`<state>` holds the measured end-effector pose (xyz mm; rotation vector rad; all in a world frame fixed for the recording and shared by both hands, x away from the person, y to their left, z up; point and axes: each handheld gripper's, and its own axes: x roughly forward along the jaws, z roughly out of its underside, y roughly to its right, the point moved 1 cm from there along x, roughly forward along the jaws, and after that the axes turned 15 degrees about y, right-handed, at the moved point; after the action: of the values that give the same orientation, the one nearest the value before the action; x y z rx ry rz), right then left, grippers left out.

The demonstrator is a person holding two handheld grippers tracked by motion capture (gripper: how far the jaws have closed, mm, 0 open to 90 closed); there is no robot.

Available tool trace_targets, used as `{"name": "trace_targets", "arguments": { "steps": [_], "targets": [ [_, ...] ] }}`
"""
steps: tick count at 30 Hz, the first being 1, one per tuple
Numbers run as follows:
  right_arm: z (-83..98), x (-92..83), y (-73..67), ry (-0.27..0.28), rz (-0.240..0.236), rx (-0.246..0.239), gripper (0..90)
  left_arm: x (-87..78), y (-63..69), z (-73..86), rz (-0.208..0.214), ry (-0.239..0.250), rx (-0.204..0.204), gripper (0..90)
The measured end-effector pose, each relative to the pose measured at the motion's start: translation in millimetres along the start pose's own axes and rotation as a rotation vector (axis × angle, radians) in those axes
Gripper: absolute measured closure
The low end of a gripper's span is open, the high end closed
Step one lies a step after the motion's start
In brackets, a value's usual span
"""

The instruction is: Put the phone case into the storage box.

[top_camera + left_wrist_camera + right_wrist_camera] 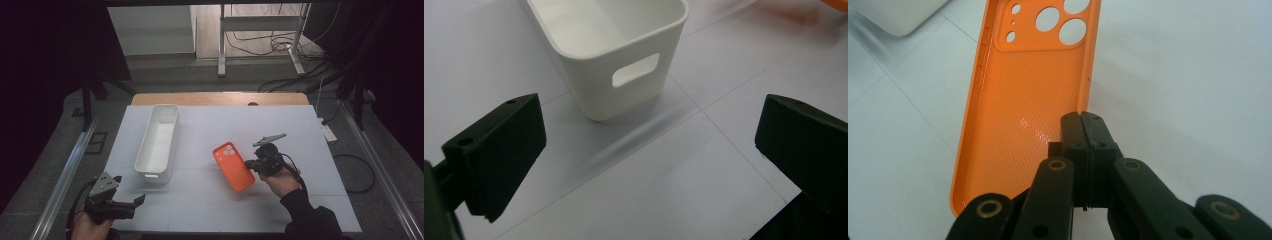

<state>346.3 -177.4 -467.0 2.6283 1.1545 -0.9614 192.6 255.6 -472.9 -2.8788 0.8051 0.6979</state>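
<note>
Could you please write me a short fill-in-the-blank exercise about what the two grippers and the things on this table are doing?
1. The right gripper is shut on the edge of an ______ phone case.
2. The phone case has round camera holes at its ______ end, as the high view shows.
3. The left gripper has its jaws ______, with nothing between them.
4. The white bin has a handle cutout in its ______ wall.

Missing words: orange; far; open; end
</note>
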Motion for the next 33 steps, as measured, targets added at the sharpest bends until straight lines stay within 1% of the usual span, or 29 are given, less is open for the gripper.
{"name": "trace_targets", "arguments": {
  "steps": [2, 3, 8, 13, 18, 22, 25, 30, 33],
  "targets": [
    [-1.0, -5.1, 0.4, 0.019, 0.001, 0.004, 89.0, -0.1, -0.5, 0.1, 0.002, 0.003, -0.008, 0.6],
    [-1.0, -5.1, 0.4, 0.019, 0.001, 0.004, 89.0, -0.1, -0.5, 0.1, 0.002, 0.003, -0.008, 0.5],
    [-2.9, -14.3, 0.0, 0.054, -0.003, 0.011, 89.0, -0.1, -0.2, -0.1, 0.006, 0.002, -0.001, 0.5],
    [-4.1, -20.2, -0.5, 0.081, -0.002, 0.014, 89.0, -0.8, -0.6, -0.3, 0.008, 0.009, -0.006, 0.0],
    [-5.7, -23.8, -1.0, 0.101, -0.006, 0.011, 89.0, -0.1, -0.4, -0.9, 0.004, 0.003, -0.007, 0.0],
    [-7.5, -27.0, -2.8, 0.121, -0.008, 0.008, 89.0, 0.8, 0.3, -3.1, 0.028, 0.008, -0.031, 0.0],
    [-9.0, -29.3, -3.9, 0.135, -0.012, 0.003, 89.0, 1.8, 1.4, -4.7, 0.029, 0.011, -0.037, 0.0],
    [-10.8, -31.1, -6.0, 0.150, -0.017, -0.004, 89.0, 4.3, 2.2, -10.8, 0.062, 0.035, -0.082, 0.0],
    [-12.3, -32.2, -8.2, 0.160, -0.022, -0.007, 89.0, 6.2, 2.9, -13.6, 0.074, 0.040, -0.090, 0.0]
  ]
}}
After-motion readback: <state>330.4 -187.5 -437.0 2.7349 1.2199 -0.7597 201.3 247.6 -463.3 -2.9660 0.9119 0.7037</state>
